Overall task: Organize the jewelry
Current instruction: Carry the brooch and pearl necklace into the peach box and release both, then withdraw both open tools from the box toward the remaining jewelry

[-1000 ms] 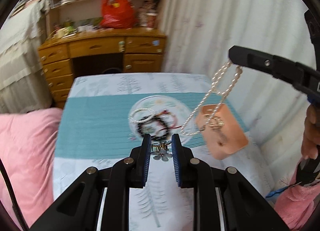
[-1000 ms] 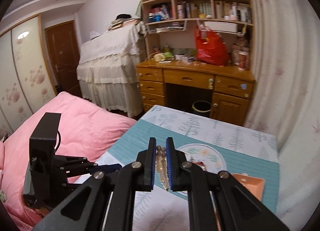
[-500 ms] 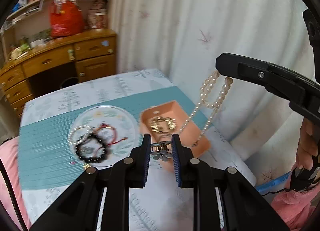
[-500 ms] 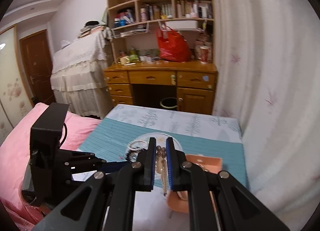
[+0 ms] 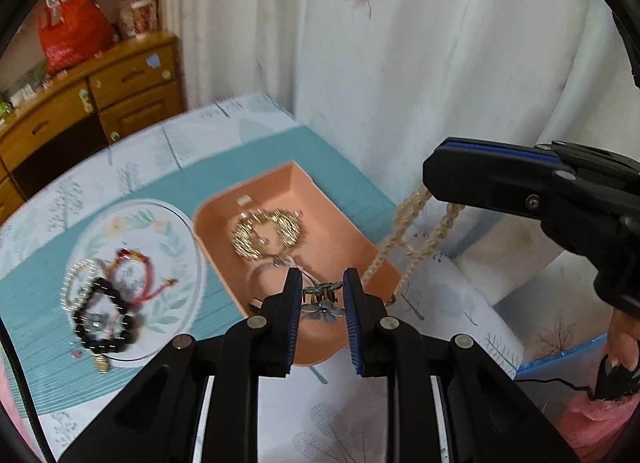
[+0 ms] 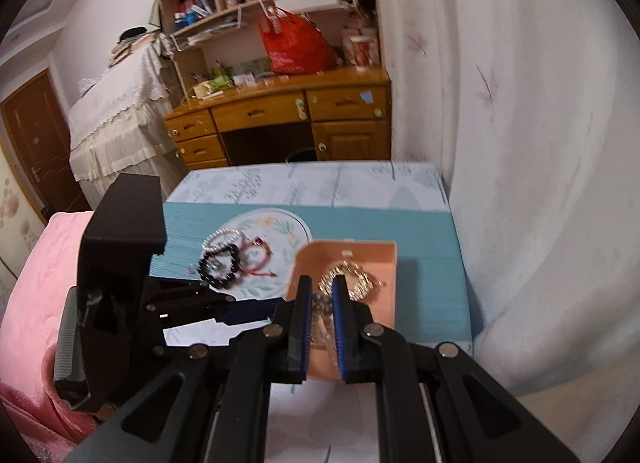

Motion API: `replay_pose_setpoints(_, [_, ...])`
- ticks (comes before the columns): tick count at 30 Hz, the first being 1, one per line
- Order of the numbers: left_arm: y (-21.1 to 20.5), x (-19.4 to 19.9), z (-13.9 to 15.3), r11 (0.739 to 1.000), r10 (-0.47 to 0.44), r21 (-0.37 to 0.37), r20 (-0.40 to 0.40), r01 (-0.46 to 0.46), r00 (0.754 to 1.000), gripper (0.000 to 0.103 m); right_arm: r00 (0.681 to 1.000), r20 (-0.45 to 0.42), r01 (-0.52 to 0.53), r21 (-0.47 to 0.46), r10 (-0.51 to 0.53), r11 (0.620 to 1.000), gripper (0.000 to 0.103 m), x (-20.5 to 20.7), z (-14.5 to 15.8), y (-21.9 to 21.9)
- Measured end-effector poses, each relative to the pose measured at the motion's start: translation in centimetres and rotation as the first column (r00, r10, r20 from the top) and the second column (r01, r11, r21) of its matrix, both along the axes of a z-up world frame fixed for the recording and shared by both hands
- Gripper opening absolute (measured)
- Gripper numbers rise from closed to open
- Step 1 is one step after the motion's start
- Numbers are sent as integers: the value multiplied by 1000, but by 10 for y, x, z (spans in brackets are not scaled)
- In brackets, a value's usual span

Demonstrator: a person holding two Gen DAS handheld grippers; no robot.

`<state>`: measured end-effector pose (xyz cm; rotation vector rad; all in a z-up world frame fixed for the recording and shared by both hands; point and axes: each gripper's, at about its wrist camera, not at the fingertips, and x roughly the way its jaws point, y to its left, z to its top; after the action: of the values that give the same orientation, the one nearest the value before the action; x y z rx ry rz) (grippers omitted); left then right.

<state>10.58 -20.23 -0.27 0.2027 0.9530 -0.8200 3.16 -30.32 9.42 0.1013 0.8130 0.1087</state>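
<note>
The left gripper has its jaws pinched on a small flower-shaped clip, held above the near end of the peach tray; the right gripper has its jaws pressed together on a pearl necklace, whose strands hang down in loops from the closed tips toward the tray's right edge in the left wrist view; in the right wrist view the beads show only as a blurred strand between the blue pads. The tray sits on the counter, on a teal mat, and already holds a gold chain bracelet with a pale ring-shaped piece just beside it; just left of the tray, touching or nearly so, lies a round floral plate carrying a black bead bracelet, a red cord bracelet and a pearl bracelet, all overlapping; a white curtain hangs behind the counter and a wooden desk with a red bag stands beyond it.
</note>
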Motion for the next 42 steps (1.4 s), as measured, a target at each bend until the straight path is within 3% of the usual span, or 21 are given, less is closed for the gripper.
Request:
replay_pose_setpoints(9, [-16,5,-48,998,-39,34,-123,43,992,19,995,-95,5,44,-1,999,10,12,-45,-6])
replay_pose_setpoints(12, [-20,6,-62,996,-23,87,-130,35,991,19,993,-121,10,68,-2,998,10,16,-57,-8])
replay_pose_setpoints(16, [-20,8,-71,993,4,121,-145,13,989,34,986,-168,29,84,-15,996,11,21,-71,-12])
replay_pose_setpoints(21, [-14,6,-58,996,4,86,-121,6,993,69,983,-178,70,94,-52,993,32,21,-73,-20])
replay_pose_setpoints(26, [-9,0,-45,996,8,86,-90,-1,996,71,983,-168,85,91,-69,992,35,18,-69,-22])
replay_pose_setpoints(28, [-6,1,-44,997,17,80,-94,-10,995,78,984,-165,90,100,-72,991,37,16,-68,-22])
replay_pose_setpoints(31, [-2,1,-40,995,57,86,-63,-51,996,78,984,-164,99,138,-76,986,49,14,-70,-24])
replay_pose_setpoints(36, [31,-2,-39,982,152,112,-7,-150,988,84,978,-191,132,236,-88,963,49,12,-84,-24])
replay_pose_setpoints(42, [92,-6,-43,955,272,112,22,-273,962,85,973,-213,177,416,-93,892,49,8,-105,-20])
